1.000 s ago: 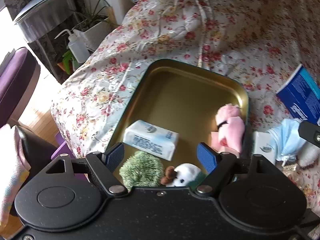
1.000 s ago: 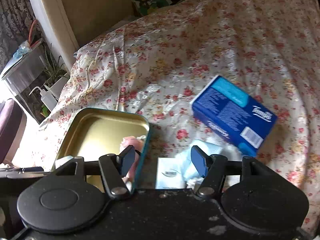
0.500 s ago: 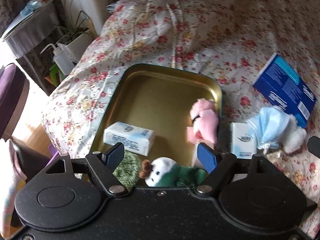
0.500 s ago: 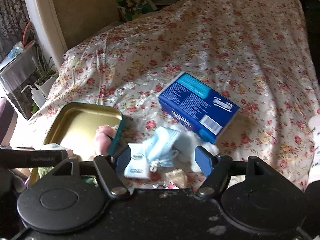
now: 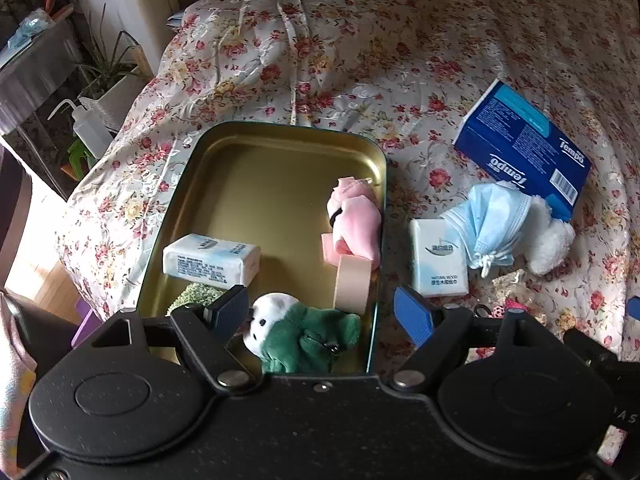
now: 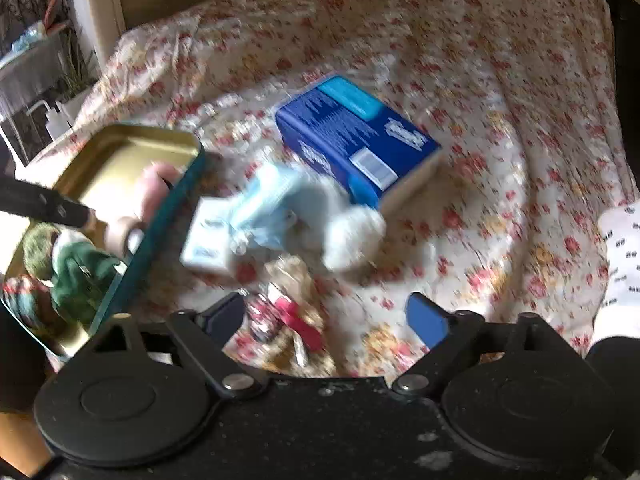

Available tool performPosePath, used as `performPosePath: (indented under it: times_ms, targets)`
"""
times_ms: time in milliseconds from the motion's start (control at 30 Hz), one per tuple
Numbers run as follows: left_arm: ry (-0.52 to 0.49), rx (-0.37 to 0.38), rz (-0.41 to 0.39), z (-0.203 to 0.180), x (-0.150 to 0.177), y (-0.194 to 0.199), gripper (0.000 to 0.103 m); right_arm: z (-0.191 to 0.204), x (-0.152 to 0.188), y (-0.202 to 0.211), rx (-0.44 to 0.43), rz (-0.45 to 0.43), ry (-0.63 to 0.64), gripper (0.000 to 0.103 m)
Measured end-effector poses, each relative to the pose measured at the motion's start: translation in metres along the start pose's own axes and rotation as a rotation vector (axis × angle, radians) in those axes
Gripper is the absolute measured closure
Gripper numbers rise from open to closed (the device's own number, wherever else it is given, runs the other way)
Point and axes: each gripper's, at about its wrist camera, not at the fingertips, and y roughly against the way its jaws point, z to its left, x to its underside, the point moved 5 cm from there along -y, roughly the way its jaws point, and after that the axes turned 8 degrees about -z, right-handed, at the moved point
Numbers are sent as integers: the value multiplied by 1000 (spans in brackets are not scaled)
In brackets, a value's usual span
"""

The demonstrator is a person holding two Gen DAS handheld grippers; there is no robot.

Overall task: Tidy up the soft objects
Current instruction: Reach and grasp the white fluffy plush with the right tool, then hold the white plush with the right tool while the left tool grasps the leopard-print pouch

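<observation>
A gold tin tray [image 5: 280,136] lies on the floral bedspread. In it are a white tissue pack [image 5: 210,259], a pink plush [image 5: 354,220], a tape roll [image 5: 352,282], a green fuzzy ball [image 5: 196,295] and a green-and-white plush [image 5: 304,334]. My left gripper [image 5: 322,314] is open and empty above the tray's near end. On the bedspread right of the tray lie a second tissue pack [image 5: 440,258], a blue face mask [image 5: 490,222] and a white fluffy toy [image 5: 550,242]. My right gripper [image 6: 334,318] is open and empty above a small patterned pouch [image 6: 288,316]. The right wrist view is blurred.
A blue Tempo tissue box [image 5: 524,148] lies at the right, also in the right wrist view [image 6: 356,140]. The tray rim [image 6: 160,236] is at the right gripper's left. A squeeze bottle [image 5: 86,128] and a plant [image 5: 106,68] stand beyond the bed's left edge.
Both grippers have pulled back and shifted right, bringing more of the bedspread and the loose items into view. The right gripper is still moving. Both stay open and empty.
</observation>
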Motion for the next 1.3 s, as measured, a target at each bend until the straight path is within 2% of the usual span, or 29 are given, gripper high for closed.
performPosePath:
  times_ms: [167,300,467,667,833,1000,1067,1133,1200,1300]
  targets:
    - [-14,20,-18,-5,1,2,26,-19,18,-9,38,5,19,5]
    - [-37,20,-56,-9,-3,5,26,-30,19,-14,44,-22,24,4]
    - [-37,65,-67,-16,-6,6,24,-41,-1,-29,48,-32,-30,4]
    - [-52,80,-63,-22,-5,3,24,-42,-26,-64,38,-46,-84,4]
    - [-68,81,-57,-24,-4,0,24,-33,-37,-89,27,-25,-78,6]
    - [-83,87,-55,-28,-3,-3,24,-27,-40,-112,27,6,-65,18]
    - [-85,88,-53,-30,-2,-6,24,-28,-38,-120,17,19,-73,29]
    - [-89,82,-53,-31,-2,-9,24,-29,-34,-125,-6,37,-89,51]
    - [-89,78,-48,-34,-2,-13,25,-32,-28,-129,-43,71,-121,63]
    - [-86,83,-30,-40,-2,-19,25,-37,-26,-125,-48,90,-150,65]
